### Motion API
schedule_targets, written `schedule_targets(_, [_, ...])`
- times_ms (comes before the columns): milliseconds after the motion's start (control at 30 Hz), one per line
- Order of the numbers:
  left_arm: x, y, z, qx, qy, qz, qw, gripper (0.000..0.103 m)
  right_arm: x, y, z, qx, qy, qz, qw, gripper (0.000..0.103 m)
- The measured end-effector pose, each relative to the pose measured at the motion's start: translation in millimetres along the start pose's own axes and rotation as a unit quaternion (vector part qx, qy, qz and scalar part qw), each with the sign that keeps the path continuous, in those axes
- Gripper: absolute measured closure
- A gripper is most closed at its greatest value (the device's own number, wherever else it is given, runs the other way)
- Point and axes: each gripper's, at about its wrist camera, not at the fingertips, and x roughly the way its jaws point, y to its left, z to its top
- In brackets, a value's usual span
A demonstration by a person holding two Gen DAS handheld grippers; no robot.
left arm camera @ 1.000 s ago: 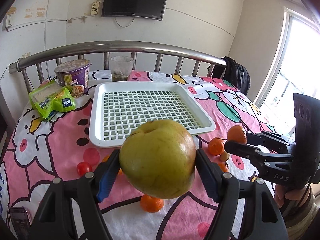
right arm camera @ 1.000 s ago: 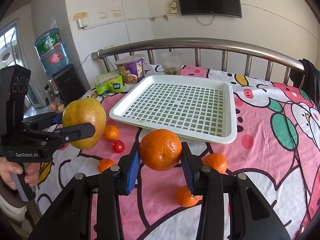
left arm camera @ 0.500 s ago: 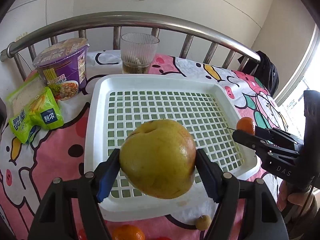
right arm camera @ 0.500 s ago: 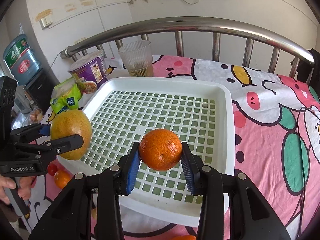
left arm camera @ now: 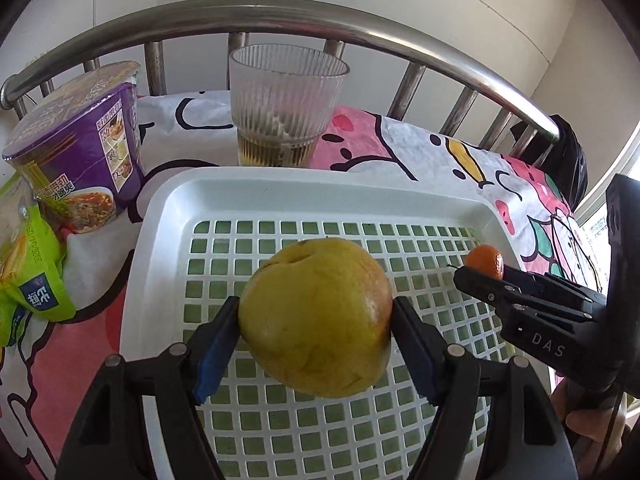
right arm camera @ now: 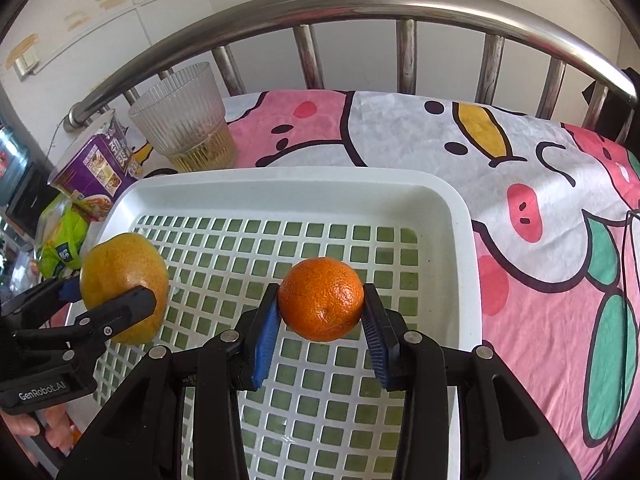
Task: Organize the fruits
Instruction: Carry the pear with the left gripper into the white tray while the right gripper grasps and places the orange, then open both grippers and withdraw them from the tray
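Note:
My left gripper (left arm camera: 316,320) is shut on a big yellow-green pear (left arm camera: 316,316) and holds it over the left half of the white slotted tray (left arm camera: 320,196). My right gripper (right arm camera: 320,316) is shut on an orange mandarin (right arm camera: 321,298) and holds it over the right half of the tray (right arm camera: 280,184). In the right wrist view the pear (right arm camera: 120,280) and left gripper (right arm camera: 116,308) show at the left. In the left wrist view the mandarin (left arm camera: 485,261) and right gripper (left arm camera: 476,276) show at the right. I cannot tell whether either fruit touches the tray floor.
A ribbed glass with some drink (left arm camera: 284,108) stands just behind the tray. A purple noodle cup (left arm camera: 76,152) and green snack packs (left arm camera: 28,268) lie to the tray's left. A steel rail (right arm camera: 360,4) runs behind the pink cloth (right arm camera: 540,184).
Both grippers have moved forward and down from above the loose fruit on the cloth to over the tray, each still holding its fruit.

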Motion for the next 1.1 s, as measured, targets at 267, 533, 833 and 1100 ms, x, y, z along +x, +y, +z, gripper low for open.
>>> schedule_targets(267, [-59.7, -0.2, 6.8, -0.013, -0.075, -0.026, 0.9968, 0.003, -43.0, -3.0, -8.9, 0.018, -0.048, 0.018, 0.999, 0.022])
schedule_targets(533, [-161.8, 0.7, -33.1, -0.012, -0.164, -0.056, 0.9848, 0.000, -159.4, 11.1, -63.0, -0.002, -0.162, 0.053, 0.985, 0.006])
schedule_targets(833, [-222.8, -6.7, -112.3, 0.007, -0.195, -0.073, 0.9780, 0.000, -231.9, 39.5, -143.6, -0.045, -0.244, 0.062, 0.967, 0.000])
schedule_targets(1100, [-230.1, -7.9, -174.9, 0.031, -0.183, -0.084, 0.9791, 0.000, -246.2, 49.9, -201.8, -0.068, -0.263, 0.050, 0.961, 0.000])
